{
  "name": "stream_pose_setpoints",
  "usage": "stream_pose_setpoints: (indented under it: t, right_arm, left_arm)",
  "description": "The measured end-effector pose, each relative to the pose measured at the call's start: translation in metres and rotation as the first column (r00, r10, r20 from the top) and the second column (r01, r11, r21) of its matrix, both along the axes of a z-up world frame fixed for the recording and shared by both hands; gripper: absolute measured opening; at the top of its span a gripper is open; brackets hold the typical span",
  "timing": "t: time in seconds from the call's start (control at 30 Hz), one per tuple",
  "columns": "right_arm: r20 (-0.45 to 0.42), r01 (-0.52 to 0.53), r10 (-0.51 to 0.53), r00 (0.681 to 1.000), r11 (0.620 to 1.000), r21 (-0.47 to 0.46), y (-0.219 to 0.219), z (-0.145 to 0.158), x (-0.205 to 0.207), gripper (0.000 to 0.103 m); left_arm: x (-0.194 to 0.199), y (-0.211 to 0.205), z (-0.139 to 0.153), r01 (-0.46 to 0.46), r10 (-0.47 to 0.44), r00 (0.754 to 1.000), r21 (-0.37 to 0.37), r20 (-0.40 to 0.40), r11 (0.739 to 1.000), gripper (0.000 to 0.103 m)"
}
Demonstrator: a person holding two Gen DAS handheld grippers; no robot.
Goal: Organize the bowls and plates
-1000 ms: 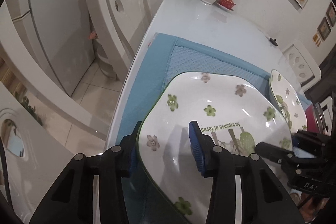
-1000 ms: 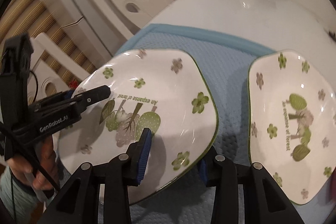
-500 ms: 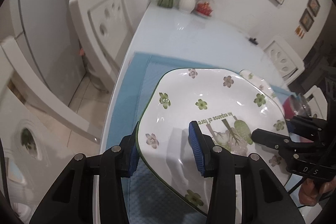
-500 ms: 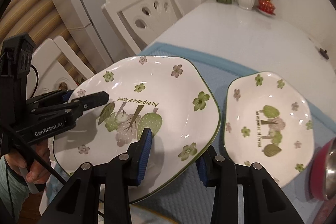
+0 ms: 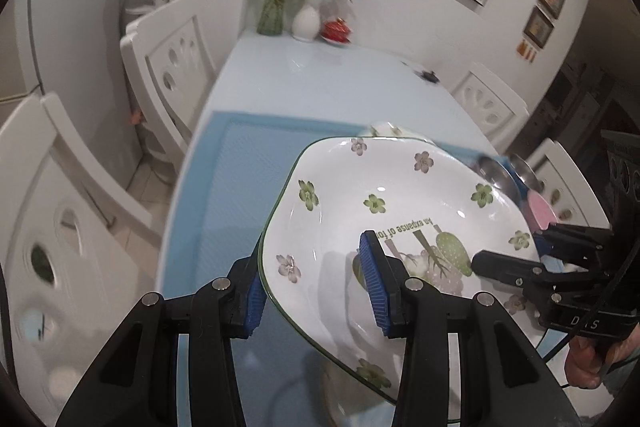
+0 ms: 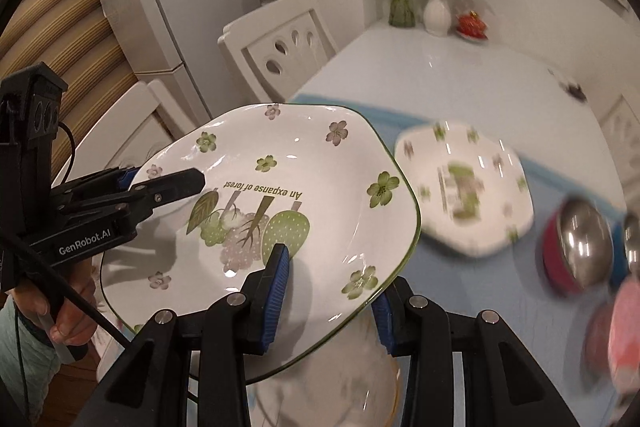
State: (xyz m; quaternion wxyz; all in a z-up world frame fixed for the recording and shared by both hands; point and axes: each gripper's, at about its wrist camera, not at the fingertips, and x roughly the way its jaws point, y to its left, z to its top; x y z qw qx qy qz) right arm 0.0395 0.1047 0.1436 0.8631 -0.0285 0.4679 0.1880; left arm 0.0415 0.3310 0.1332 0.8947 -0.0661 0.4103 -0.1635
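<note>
Black tongs [image 5: 316, 291], blue ribbed pads [image 5: 372, 279]; silver screws; pale-teal sleeve [image 6: 24, 355].

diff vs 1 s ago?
Both hand-held grippers, left and right, lifted the big plate off the blue mat; it now hangs well above it. Unchanged: both grips on the rim, and the second plate on the mat.

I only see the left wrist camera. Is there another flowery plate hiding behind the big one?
Observer: Yes. A second plate lies flat on the blue mat, apart from the held plate.
Child: What's that shiny thing past it?
Observer: A red bowl with a shiny metal inside, on the mat right of the second plate.
Child: Who's holding my hand-held gripper?
Observer: A hand with a pale teal sleeve grips the left hand-held gripper.
</note>
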Motion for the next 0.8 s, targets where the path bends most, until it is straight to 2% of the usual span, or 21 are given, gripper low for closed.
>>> stream_pose_setpoints:
  t: [0.13, 0.27, 0.37, 0.57, 0.8]
  right_arm:
    - [-0.057, 0.032, -0.031, 0.998, 0.999, 0.002, -0.016, -0.013, -0.045, 0.037]
    - [-0.155, 0.069, -0.065, 0.986, 0.997, 0.020, -0.032, -0.038, -0.087, 0.037]
    - [-0.197, 0.082, -0.079, 0.977, 0.997, 0.010, -0.043, -0.056, -0.107, 0.037]
    - [-0.246, 0.073, -0.074, 0.967, 0.997, -0.014, -0.054, -0.086, -0.124, 0.037]
    - [-0.225, 0.049, -0.053, 0.973, 0.998, -0.026, -0.048, -0.088, -0.125, 0.037]
  left_arm:
    - [-0.037, -0.017, -0.013, 0.037, -0.037, 0.998, 0.000, -0.054, 0.999, 0.039]
    - [-0.065, -0.033, -0.033, 0.074, -0.072, 0.990, 0.010, -0.120, 0.997, 0.039]
    - [-0.083, -0.041, -0.050, 0.098, -0.095, 0.981, 0.012, -0.170, 0.995, 0.039]
    - [-0.100, -0.046, -0.071, 0.102, -0.095, 0.970, 0.016, -0.225, 0.995, 0.038]
    - [-0.101, -0.044, -0.069, 0.102, -0.089, 0.974, 0.050, -0.210, 0.994, 0.038]
